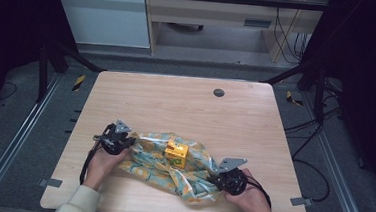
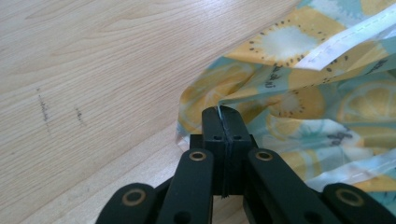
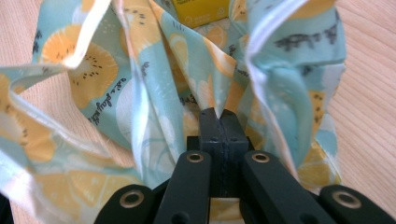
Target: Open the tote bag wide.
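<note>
Nearest the person, two forearms in pale sleeves come in over the front edge of the light wooden bench [image 1: 186, 101]. The right hand [image 1: 249, 199] holds the right hand-held gripper [image 1: 219, 179] near the front right of the bench; in the right gripper view its black jaws are pressed together on a bunched fold of the pale blue cloth printed with orange and yellow fruit slices [image 3: 154, 88], with the fabric rising in pleats on both sides of the tips.

A little farther in, on the left, the left hand [image 1: 100, 165] holds the left hand-held gripper [image 1: 129, 143]. In the left gripper view its jaws are closed on the edge of the same cloth [image 2: 299, 70], pinching a thin corner of it just above the bare wood.

Between the two grippers the cloth [image 1: 171, 167] lies crumpled on the bench, stretched slantwise from the left gripper to the right one. A small yellow cardboard box [image 1: 176, 154] sits on the cloth near its middle; the right gripper view shows its lower edge [image 3: 201, 11] at the top, beyond the folds.

Farther back the bench is bare wood, with a small round dark grommet [image 1: 219, 92] set near its far edge. Beyond the bench lie grey floor, black frame bars, trailing cables and a pale wooden cabinet [image 1: 217, 13].
</note>
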The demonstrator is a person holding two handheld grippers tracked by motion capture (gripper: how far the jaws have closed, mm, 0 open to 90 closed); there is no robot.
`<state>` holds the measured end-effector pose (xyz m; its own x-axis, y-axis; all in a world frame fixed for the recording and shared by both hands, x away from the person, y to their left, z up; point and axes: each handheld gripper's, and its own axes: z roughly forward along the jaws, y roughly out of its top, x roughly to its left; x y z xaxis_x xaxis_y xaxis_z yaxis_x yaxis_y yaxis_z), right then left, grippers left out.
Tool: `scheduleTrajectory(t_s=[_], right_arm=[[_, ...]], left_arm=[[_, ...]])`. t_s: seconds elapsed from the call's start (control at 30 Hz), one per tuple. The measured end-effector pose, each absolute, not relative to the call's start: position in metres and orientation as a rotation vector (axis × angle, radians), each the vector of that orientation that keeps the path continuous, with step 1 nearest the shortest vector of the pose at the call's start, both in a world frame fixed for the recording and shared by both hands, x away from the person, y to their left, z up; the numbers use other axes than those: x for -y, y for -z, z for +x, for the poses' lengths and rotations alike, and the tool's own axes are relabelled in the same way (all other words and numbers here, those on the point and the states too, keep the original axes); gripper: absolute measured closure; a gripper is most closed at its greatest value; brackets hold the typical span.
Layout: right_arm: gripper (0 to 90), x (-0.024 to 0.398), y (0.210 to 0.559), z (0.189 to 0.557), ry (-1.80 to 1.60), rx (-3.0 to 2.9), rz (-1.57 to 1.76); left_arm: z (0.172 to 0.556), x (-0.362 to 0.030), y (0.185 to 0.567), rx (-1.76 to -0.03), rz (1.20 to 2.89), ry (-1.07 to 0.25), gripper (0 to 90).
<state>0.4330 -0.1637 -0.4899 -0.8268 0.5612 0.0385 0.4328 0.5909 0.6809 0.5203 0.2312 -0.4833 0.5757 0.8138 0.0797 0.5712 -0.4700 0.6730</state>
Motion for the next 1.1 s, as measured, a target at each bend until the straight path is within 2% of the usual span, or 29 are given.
scheduleTrajectory(t_s=[0.3, 0.33, 0.37, 0.43, 0.47, 0.5, 0.53, 0.57, 0.6, 0.67, 0.7, 0.93, 1.1], right_arm=[[90.0, 0.169, 0.489, 0.431, -1.072, -2.627, 0.845], [86.6, 0.169, 0.488, 0.431, -1.093, -2.605, 0.846], [86.6, 0.169, 0.488, 0.431, -1.093, -2.605, 0.846], [75.4, 0.168, 0.484, 0.431, -1.105, -2.582, 0.843], [62.8, 0.166, 0.480, 0.431, -1.110, -2.561, 0.840], [58.4, 0.165, 0.477, 0.430, -1.105, -2.561, 0.843], [58.4, 0.165, 0.477, 0.430, -1.105, -2.561, 0.843], [53.6, 0.163, 0.475, 0.429, -1.105, -2.554, 0.837], [44.6, 0.161, 0.468, 0.428, -1.107, -2.539, 0.830], [42.1, 0.160, 0.465, 0.426, -1.120, -2.533, 0.821], [36.4, 0.159, 0.458, 0.425, -1.134, -2.531, 0.810], [31.9, 0.152, 0.443, 0.423, -1.171, -2.521, 0.759], [31.8, 0.152, 0.425, 0.431, -1.226, -2.456, 0.769]], left_arm=[[0.515, -0.230, 0.481, -1.078, 2.197, -0.519, 89.4], [0.513, -0.229, 0.479, -1.071, 2.186, -0.522, 83.8], [0.510, -0.228, 0.475, -1.060, 2.170, -0.527, 83.8], [0.504, -0.225, 0.467, -1.032, 2.135, -0.542, 76.2], [0.501, -0.224, 0.462, -1.027, 2.122, -0.561, 66.0], [0.494, -0.221, 0.450, -1.007, 2.096, -0.585, 62.5], [0.494, -0.221, 0.450, -1.007, 2.096, -0.585, 60.8], [0.490, -0.219, 0.444, -0.993, 2.080, -0.598, 60.8], [0.482, -0.217, 0.432, -0.966, 2.055, -0.608, 56.5], [0.478, -0.215, 0.427, -0.954, 2.049, -0.608, 55.1], [0.475, -0.214, 0.423, -0.942, 2.044, -0.612, 53.1], [0.458, -0.202, 0.407, -0.870, 2.051, -0.586, 50.8], [0.454, -0.186, 0.425, -0.828, 2.147, -0.552, 52.2]])
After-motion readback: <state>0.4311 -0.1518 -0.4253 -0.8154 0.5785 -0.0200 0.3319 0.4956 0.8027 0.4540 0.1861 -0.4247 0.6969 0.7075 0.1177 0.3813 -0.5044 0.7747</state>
